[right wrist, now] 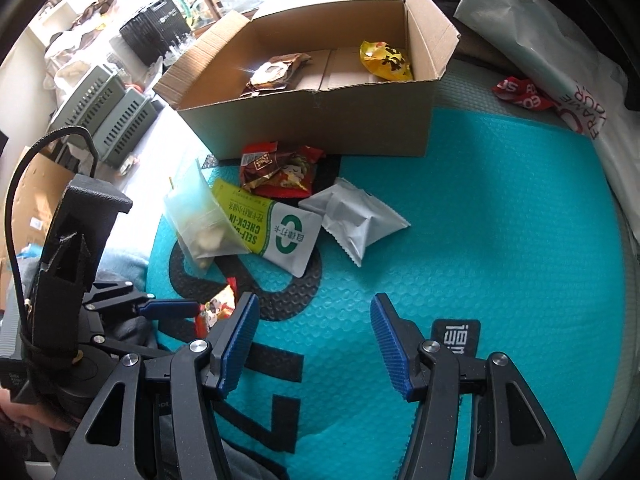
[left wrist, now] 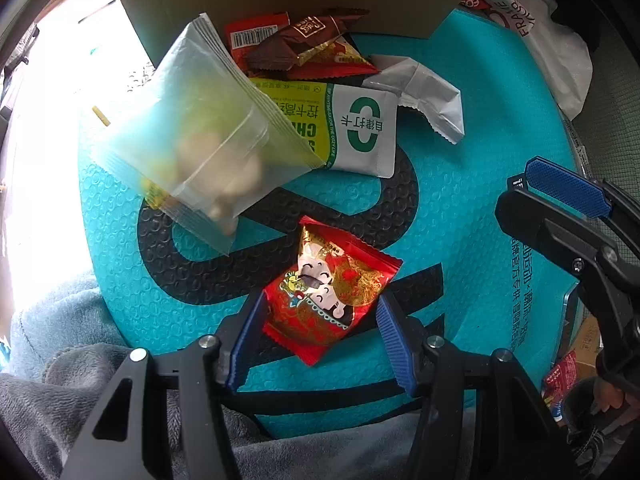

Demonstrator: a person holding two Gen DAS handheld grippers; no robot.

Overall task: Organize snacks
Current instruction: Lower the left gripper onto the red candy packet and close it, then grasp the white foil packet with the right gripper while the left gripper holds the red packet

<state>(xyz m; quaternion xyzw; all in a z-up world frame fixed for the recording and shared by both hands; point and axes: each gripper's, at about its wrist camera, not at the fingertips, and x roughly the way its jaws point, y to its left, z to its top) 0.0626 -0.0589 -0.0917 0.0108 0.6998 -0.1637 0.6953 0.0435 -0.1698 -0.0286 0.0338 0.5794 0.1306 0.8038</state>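
Observation:
A red packet with a cartoon figure lies flat on the teal mat. My left gripper stands open astride it, one blue pad at each side edge, pointing steeply down. The right wrist view shows this packet beside a left finger. Farther off lie a clear bag, a green-and-white sachet, a silvery packet and brown and red wrappers. My right gripper hangs open over bare mat, nothing between its fingers. One of its pads shows at the right.
An open cardboard box stands behind the pile, holding a yellow snack and a brown packet. A white plastic bag and a red wrapper lie at the mat's far right. A grey blanket borders the near left.

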